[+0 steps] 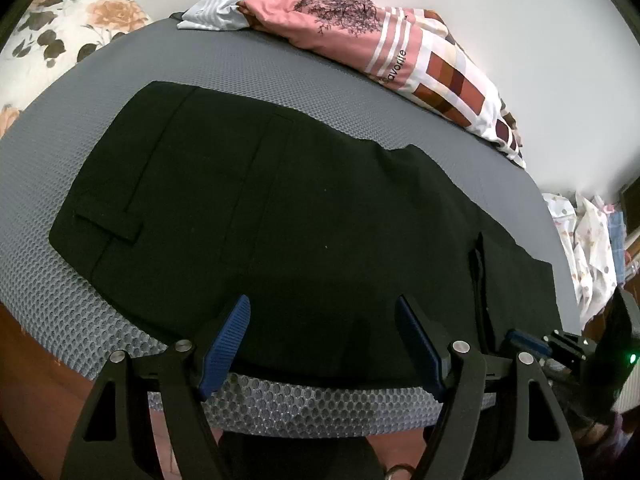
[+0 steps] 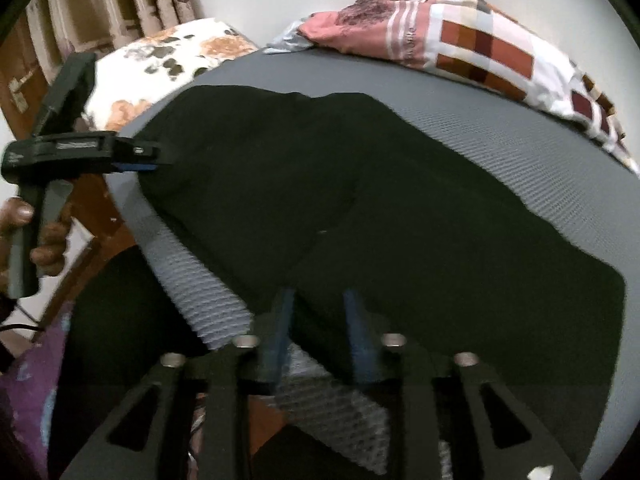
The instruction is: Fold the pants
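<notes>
Pants (image 1: 280,216) spread dark across frame centre on grey mesh mattress (image 1: 120,68), seemingly halved lengthwise; crosswise folds left. Lower centre of left view: left gripper (image 1: 322,344) released over near hem. Right view, lower centre: right gripper (image 2: 318,340) blurred, fabric apparently between its fingers, grip uncertain.

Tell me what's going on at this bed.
A person holds a gripper in each hand at the near edge of black pants spread flat on a grey mesh mattress. The left gripper is open over the waist end, gripping nothing. The right gripper is shut, apparently pinching the pants' near edge further along. No fold is made yet. Crumpled patterned bedding lies along the wall.
</notes>
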The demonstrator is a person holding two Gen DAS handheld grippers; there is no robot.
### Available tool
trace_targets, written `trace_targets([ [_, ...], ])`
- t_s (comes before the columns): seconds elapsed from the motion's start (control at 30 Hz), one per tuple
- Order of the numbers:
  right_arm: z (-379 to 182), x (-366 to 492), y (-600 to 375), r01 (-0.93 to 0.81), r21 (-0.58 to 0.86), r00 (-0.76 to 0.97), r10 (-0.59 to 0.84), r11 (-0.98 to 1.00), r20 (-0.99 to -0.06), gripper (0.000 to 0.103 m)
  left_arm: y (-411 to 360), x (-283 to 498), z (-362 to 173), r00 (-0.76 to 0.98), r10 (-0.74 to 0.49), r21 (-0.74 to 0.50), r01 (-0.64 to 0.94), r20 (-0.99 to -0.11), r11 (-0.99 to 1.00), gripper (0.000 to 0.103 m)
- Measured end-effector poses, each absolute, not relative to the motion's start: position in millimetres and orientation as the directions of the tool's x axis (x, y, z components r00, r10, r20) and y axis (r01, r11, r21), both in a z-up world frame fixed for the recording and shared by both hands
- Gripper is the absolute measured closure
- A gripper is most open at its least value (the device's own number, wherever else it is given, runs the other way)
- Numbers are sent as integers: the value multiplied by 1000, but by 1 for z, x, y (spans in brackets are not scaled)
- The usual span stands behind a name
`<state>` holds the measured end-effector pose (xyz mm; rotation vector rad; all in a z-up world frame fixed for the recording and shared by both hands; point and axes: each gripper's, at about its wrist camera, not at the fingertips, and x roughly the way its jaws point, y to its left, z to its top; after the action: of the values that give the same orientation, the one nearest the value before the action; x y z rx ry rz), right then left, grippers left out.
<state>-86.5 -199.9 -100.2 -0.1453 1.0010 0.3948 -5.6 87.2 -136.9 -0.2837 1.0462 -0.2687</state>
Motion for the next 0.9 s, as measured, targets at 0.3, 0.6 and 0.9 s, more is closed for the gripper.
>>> trace_targets([
  [0.3,-85,-95,-213,-384,118,496,312,916,-810,103,87,-7,-138,472,-351,-357,81,-808,931,27],
  [0.6,-94,-98,-181,-489,-38,505,247,871,-827,75,86,-7,-139,468,-357,-364,81,-808,928,27],
  [0.9,-98,-90,-190,-494,4,481,277,870,-832,82,86,-9,-139,465,-358,-363,84,-809,928,26],
])
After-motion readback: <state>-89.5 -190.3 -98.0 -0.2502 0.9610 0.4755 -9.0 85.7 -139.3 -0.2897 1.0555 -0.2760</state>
